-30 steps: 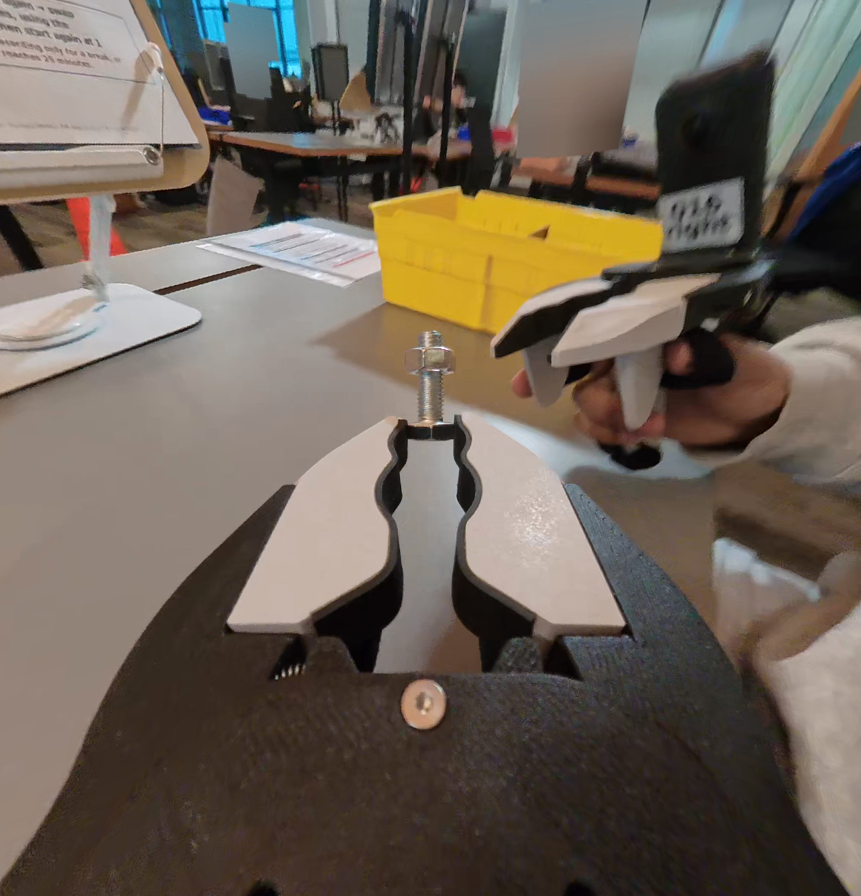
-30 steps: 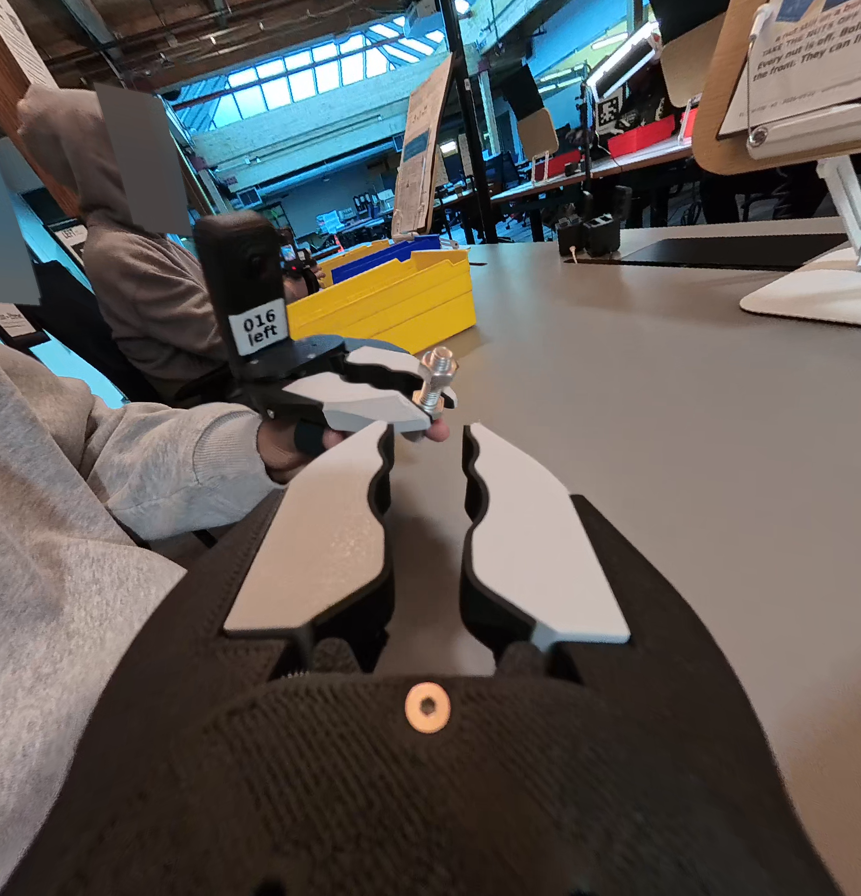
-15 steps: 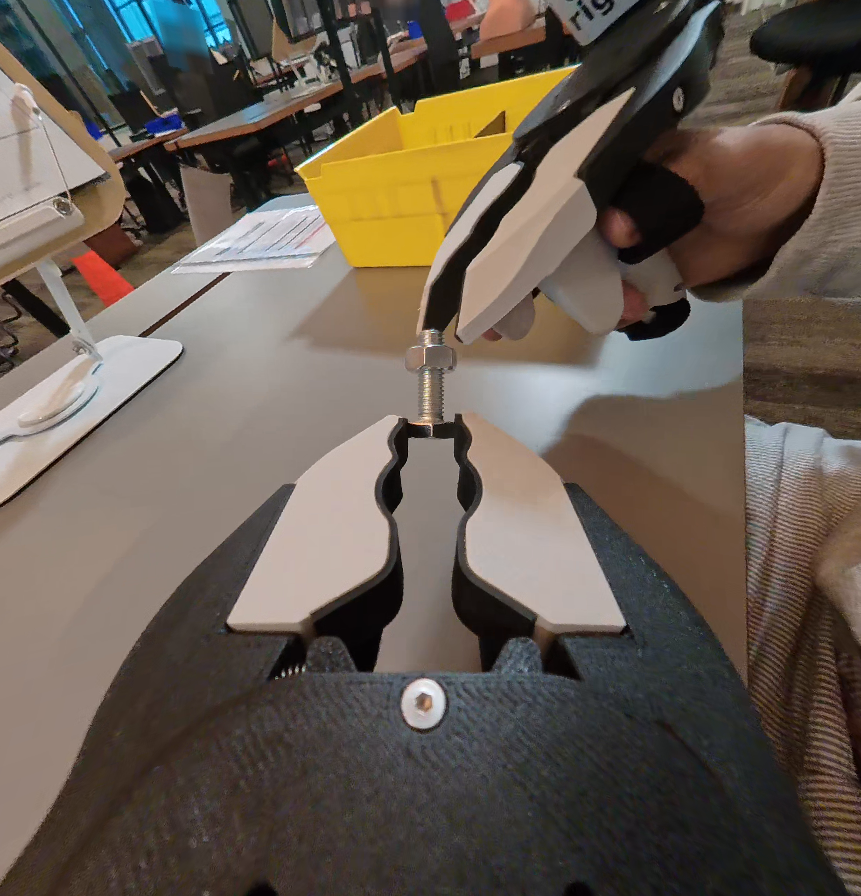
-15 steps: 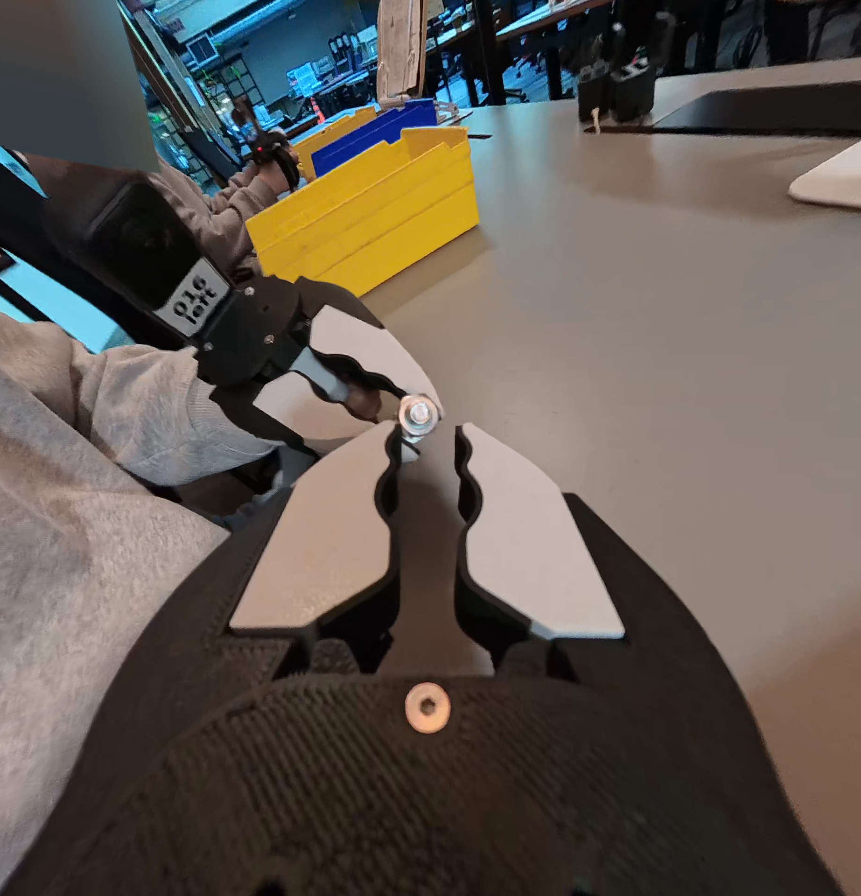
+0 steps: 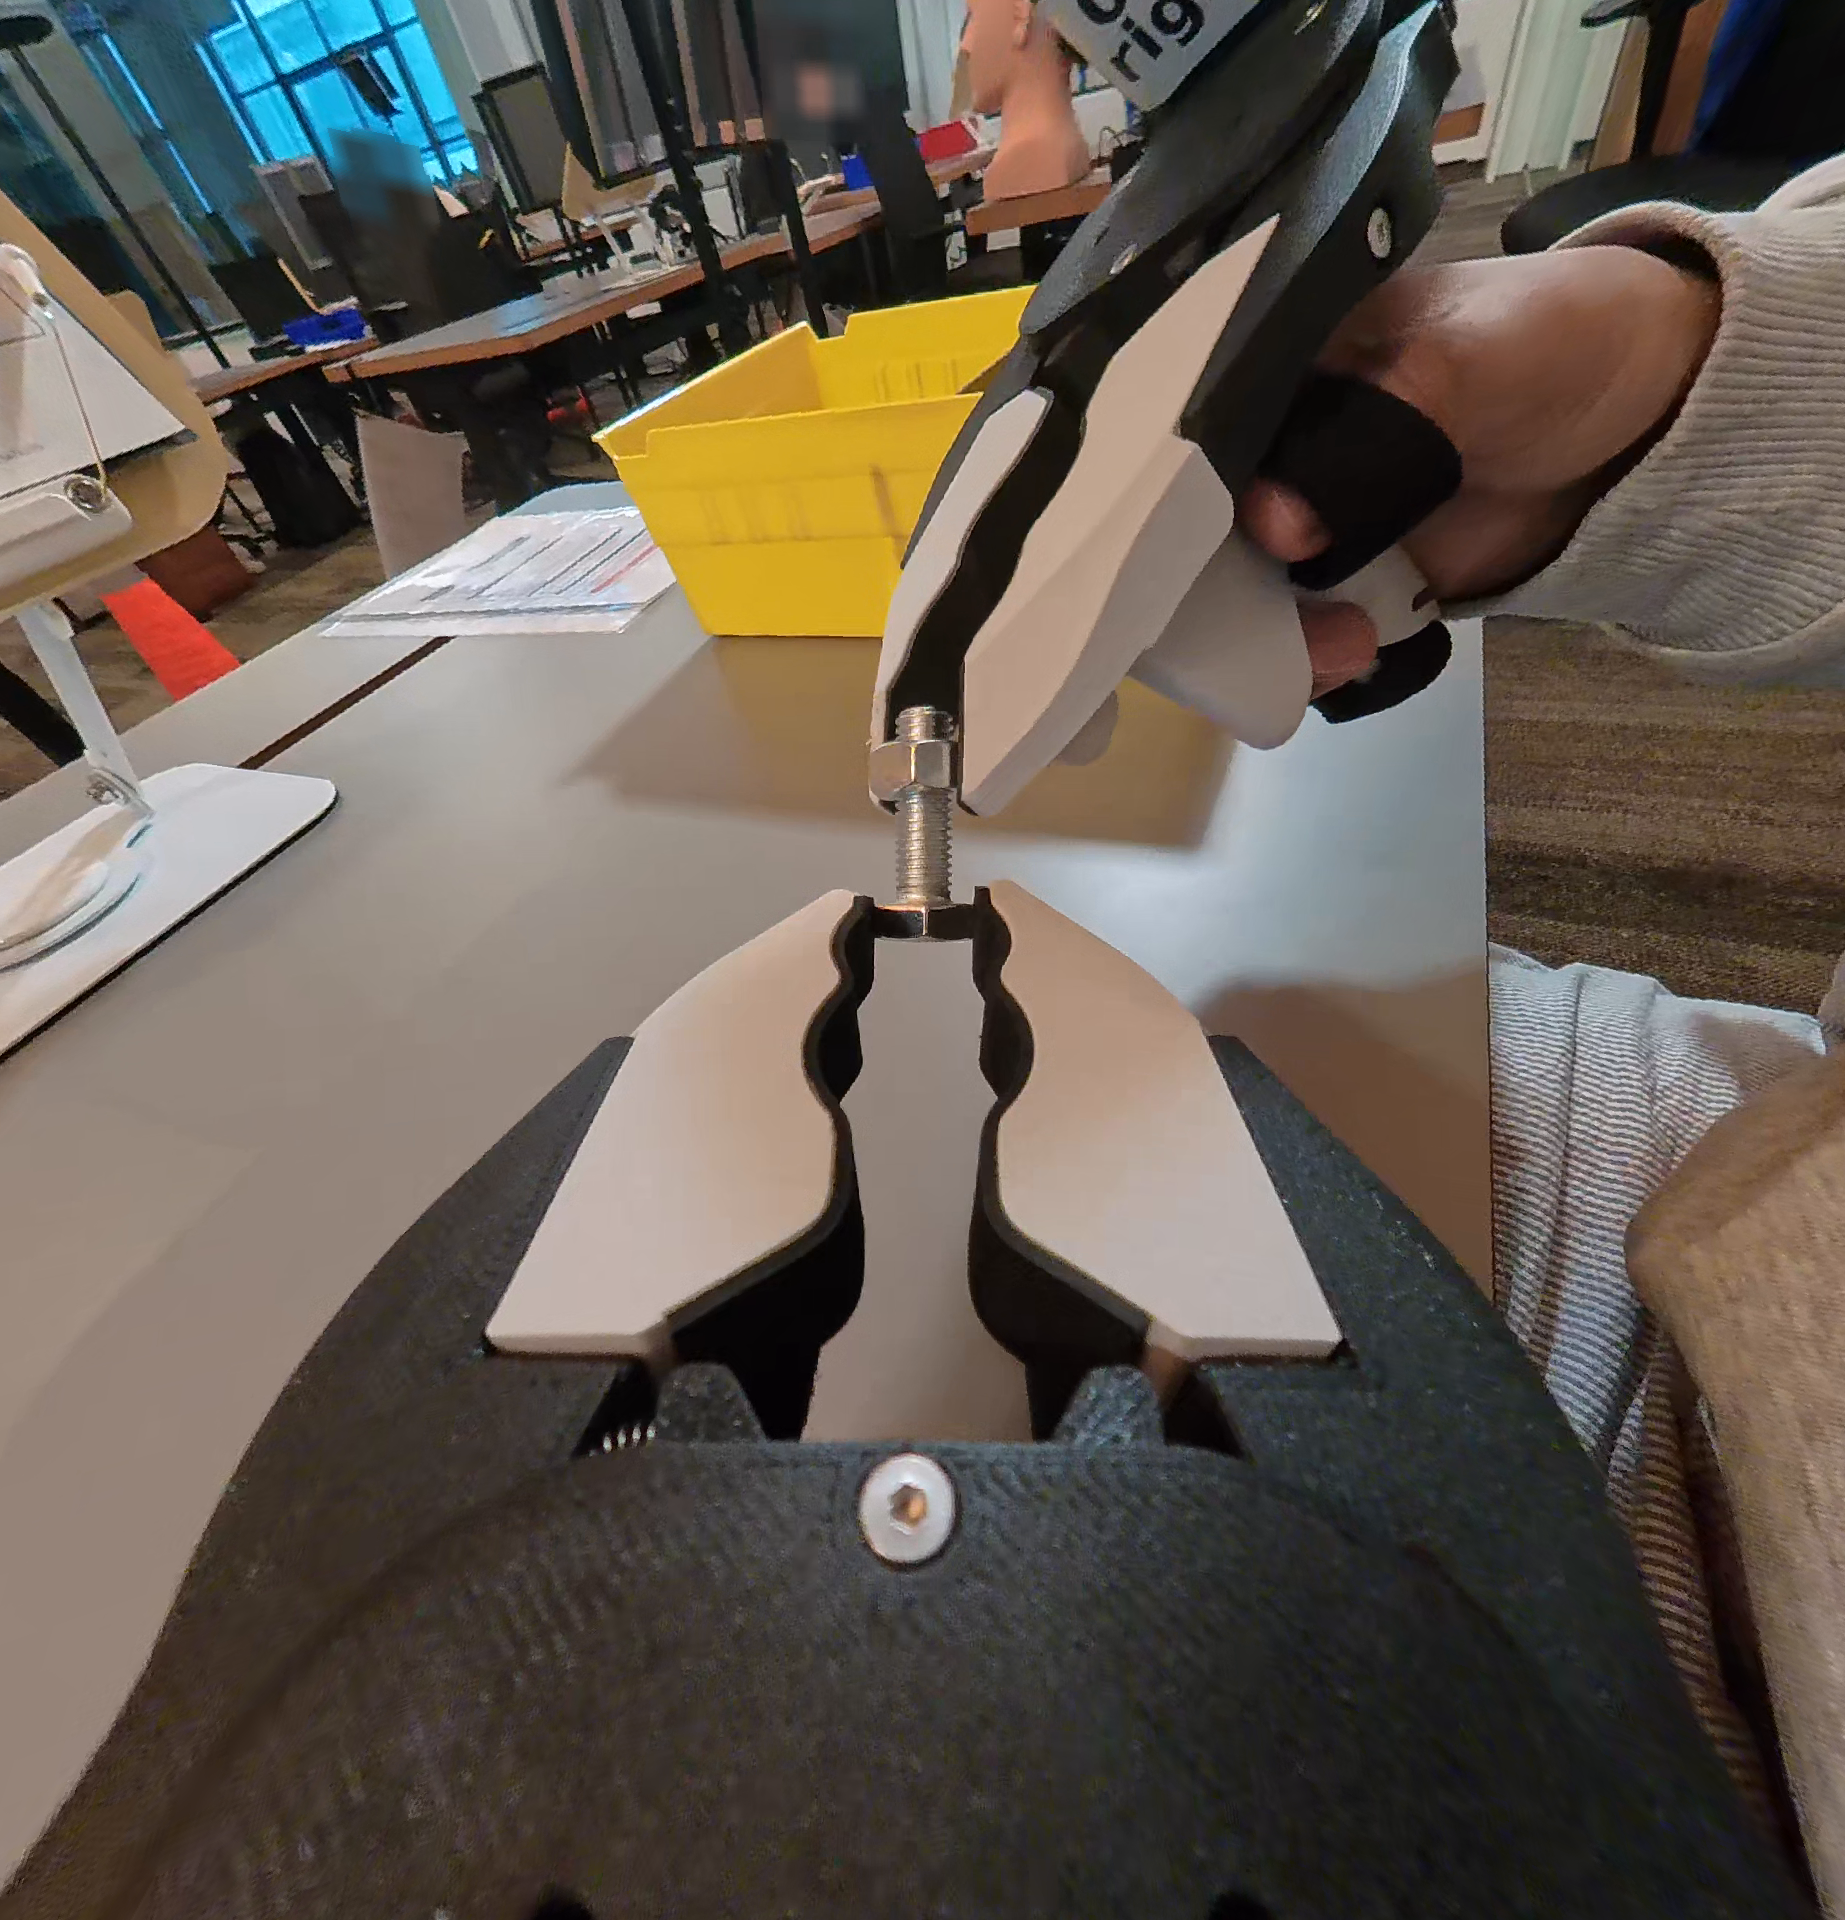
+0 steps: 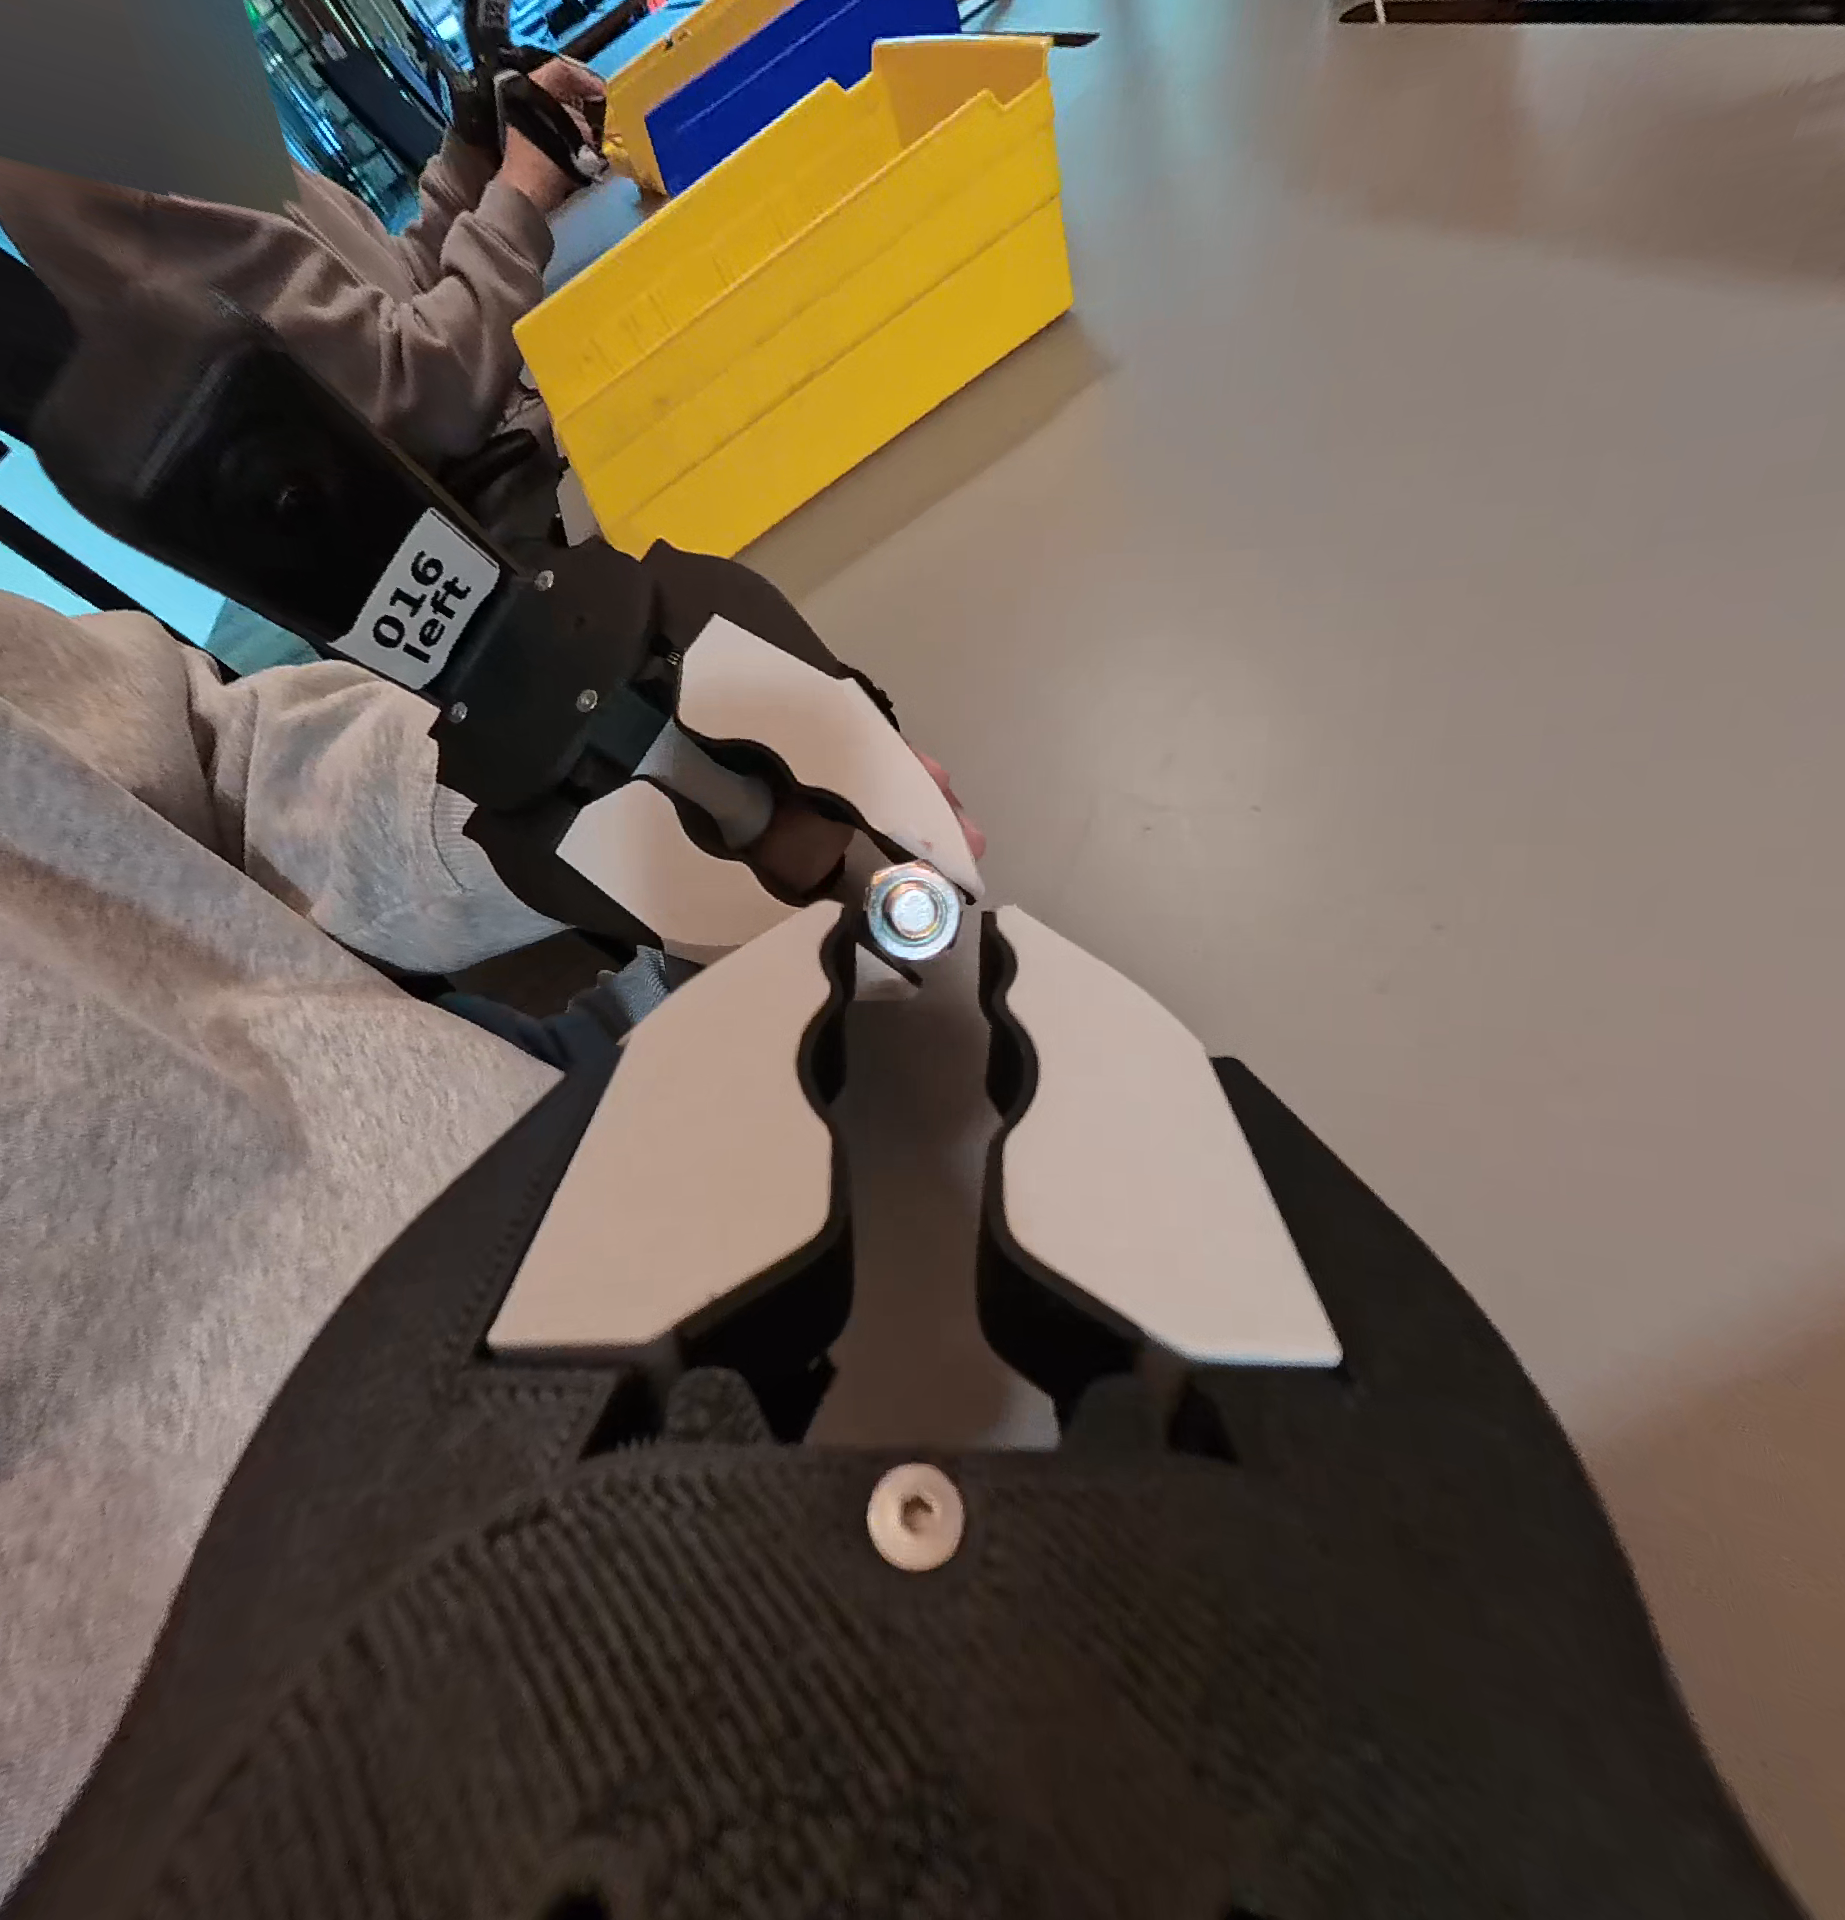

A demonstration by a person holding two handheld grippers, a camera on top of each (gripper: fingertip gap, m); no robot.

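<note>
My left gripper (image 5: pixel 923 914) is shut on the head of a silver bolt (image 5: pixel 920 862) and holds it upright above the grey table (image 5: pixel 378 987). A hex nut (image 5: pixel 913 767) sits near the top of the bolt's thread. My right gripper (image 5: pixel 918 774) comes down from above at a slant, its two white fingertips on either side of the nut. In the right wrist view the nut (image 6: pixel 913 916) shows end-on between my right gripper's tips (image 6: pixel 918 920), with the left gripper (image 6: pixel 793 748) behind it.
A yellow bin (image 5: pixel 793 520) stands on the table beyond the bolt and also shows in the right wrist view (image 6: pixel 814 312), with a blue bin (image 6: pixel 793 73) behind. A white stand base (image 5: pixel 170 842) and a paper sheet (image 5: pixel 523 582) lie left. Another person (image 6: pixel 378 291) sits nearby. Both grippers' tips are close together, under 4 cm apart.
My right gripper swung from beside the bolt to above it and came down over the nut. Its jaws narrowed a little. My left gripper kept its hold on the bolt.
</note>
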